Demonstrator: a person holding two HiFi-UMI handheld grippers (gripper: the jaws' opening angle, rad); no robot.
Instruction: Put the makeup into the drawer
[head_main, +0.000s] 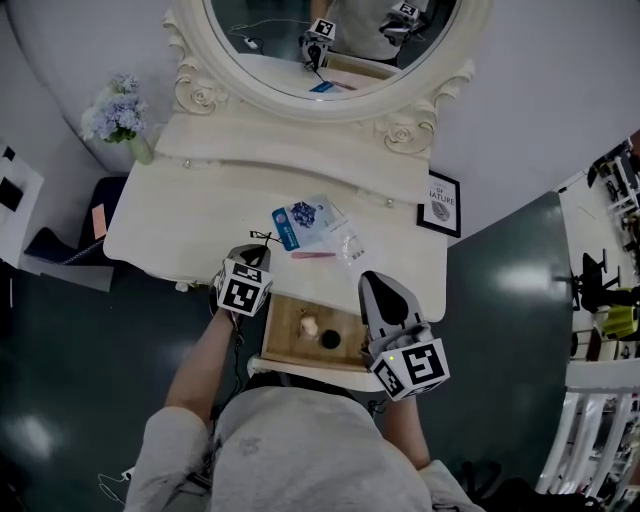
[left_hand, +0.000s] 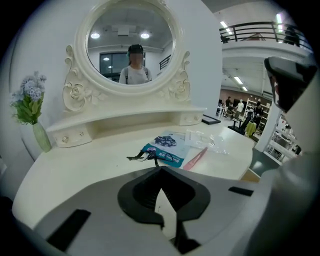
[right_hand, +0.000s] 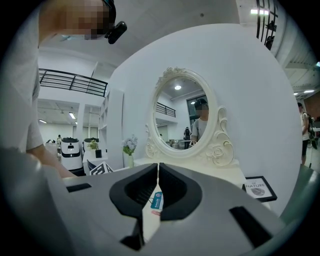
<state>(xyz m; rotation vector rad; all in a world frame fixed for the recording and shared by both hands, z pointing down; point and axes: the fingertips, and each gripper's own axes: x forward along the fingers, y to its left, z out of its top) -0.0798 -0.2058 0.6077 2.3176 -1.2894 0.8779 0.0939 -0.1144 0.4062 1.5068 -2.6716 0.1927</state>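
Left fingers (left_hand: 141, 194) clamped on black wiry makeup piece (left_hand: 142, 157) at tips, beside blue packet (left_hand: 169, 146); right fingers (right_hand: 173, 192) together, empty.

Blue sachet (head_main: 300, 222), pink stick (head_main: 313, 255), clear packet (head_main: 348, 240) and small black item (head_main: 262, 237) sit mid-frame; below them, the wooden drawer (head_main: 290, 345) stands open.

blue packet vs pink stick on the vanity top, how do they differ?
Shape: the blue packet is a wide, flat rectangle; the pink stick is thin and long.
Look: the blue packet is blue and white with a dark printed picture; the pink stick is one plain colour.
Place: the blue packet lies nearer the mirror, the pink stick nearer the open drawer.
Shared: both lie flat on the tabletop, not yet in the drawer.
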